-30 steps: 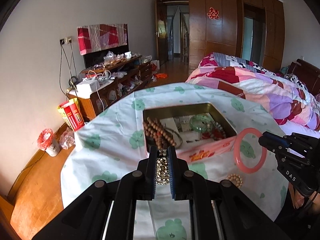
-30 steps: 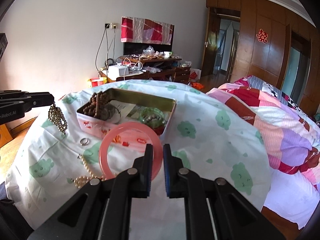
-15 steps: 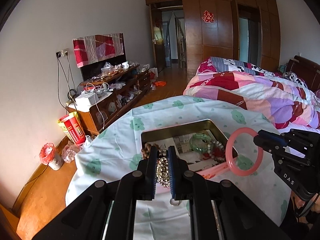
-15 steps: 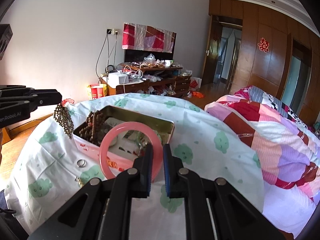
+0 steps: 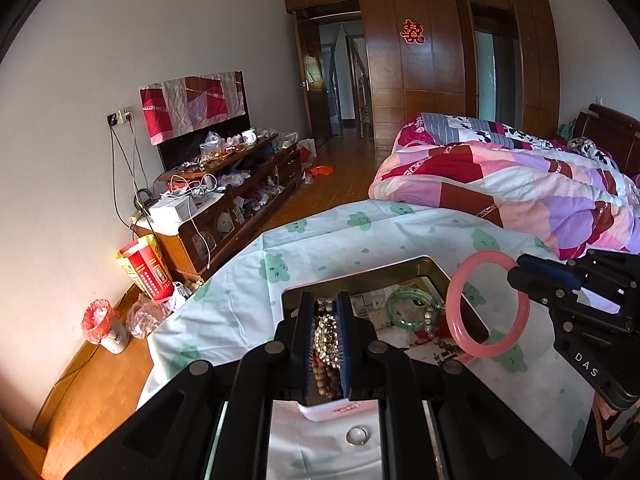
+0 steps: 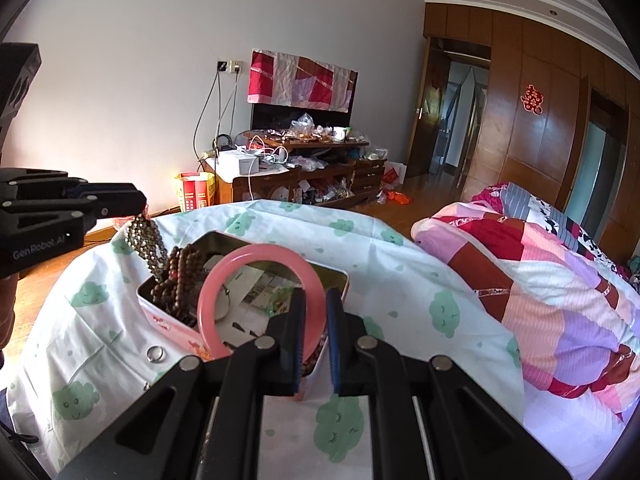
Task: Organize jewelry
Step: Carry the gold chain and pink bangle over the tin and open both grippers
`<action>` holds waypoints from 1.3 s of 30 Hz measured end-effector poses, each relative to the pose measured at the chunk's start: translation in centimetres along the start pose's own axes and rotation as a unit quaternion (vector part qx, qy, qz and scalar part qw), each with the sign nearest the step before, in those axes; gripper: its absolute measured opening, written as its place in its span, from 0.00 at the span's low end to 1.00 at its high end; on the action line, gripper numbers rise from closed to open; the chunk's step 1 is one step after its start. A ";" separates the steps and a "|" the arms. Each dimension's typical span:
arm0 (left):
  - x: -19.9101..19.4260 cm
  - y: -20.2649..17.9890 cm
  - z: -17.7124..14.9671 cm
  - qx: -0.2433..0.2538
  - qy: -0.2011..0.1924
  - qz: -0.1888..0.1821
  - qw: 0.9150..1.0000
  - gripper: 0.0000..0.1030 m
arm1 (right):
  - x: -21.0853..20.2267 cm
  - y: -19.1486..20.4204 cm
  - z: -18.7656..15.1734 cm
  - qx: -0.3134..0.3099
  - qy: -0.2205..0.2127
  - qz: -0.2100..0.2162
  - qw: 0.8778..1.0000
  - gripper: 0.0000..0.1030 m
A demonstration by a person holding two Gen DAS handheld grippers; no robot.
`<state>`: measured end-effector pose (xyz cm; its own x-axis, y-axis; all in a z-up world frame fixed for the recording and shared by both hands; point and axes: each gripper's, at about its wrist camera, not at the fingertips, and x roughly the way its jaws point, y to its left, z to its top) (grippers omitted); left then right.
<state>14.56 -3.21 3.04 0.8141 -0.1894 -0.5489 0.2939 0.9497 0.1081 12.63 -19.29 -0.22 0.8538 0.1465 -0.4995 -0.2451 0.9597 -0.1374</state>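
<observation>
A pink tin box (image 5: 362,276) (image 6: 344,276) lies open on the green-patterned tablecloth. It holds brown wooden beads (image 6: 180,276) and a green bangle (image 5: 408,306). My left gripper (image 5: 325,304) (image 6: 140,204) is shut on a gold sparkly bracelet (image 5: 327,338) (image 6: 146,244), which dangles over the beads at the tin's left end. My right gripper (image 6: 315,296) (image 5: 516,270) is shut on a pink bangle (image 6: 260,252) (image 5: 486,304), held upright above the tin's right side.
A small silver ring (image 5: 356,436) (image 6: 155,354) lies on the cloth just in front of the tin. A bed with a patchwork quilt (image 6: 540,264) stands to the right. A cluttered wooden TV cabinet (image 5: 224,208) stands along the wall beyond the table's far edge.
Both grippers have risen and moved forward over the tin. The bracelet now hangs above the beads, and the pink bangle has come in from the right over the tin's rim.
</observation>
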 end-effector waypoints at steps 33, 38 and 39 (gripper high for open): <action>6.5 0.6 -0.8 0.003 0.053 0.010 0.999 0.09 | 5.4 0.2 1.4 -0.005 0.034 -0.009 0.999 0.12; 7.0 0.8 -1.0 0.002 0.061 0.009 0.998 0.09 | 6.1 0.5 1.2 -0.007 0.042 -0.009 0.999 0.12; 7.1 0.9 -1.1 0.002 0.062 0.009 0.998 0.09 | 6.2 0.5 1.2 -0.007 0.043 -0.009 0.999 0.12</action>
<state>20.06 -3.47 -1.65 0.7515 -0.1392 -0.6449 0.2810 0.9519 0.1219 18.31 -17.59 -2.37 0.8160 0.1066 -0.5681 -0.2364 0.9584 -0.1597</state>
